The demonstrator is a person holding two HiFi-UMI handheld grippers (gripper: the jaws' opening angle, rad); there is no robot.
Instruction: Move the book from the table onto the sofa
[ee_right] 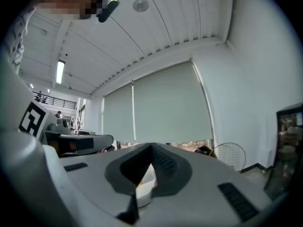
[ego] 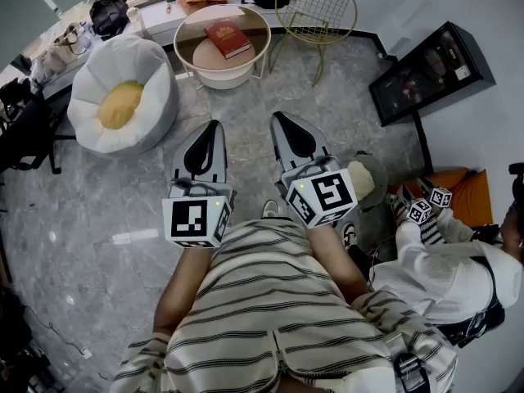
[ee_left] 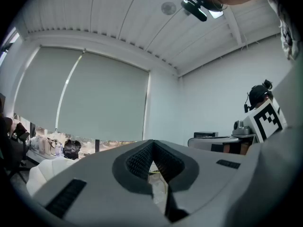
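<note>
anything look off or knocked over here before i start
Nothing stands out. The book lies flat on the table, the sofa has its yellow cushion in the middle, and no spill shows on the floor. The left gripper and right gripper are shut and empty.

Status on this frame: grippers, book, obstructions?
Left gripper shut, empty. Right gripper shut, empty. Red book on round table, untouched. Nothing blocking the floor ahead.

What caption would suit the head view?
Shut left gripper and right gripper face a red book on a round table, white sofa alongside.
</note>
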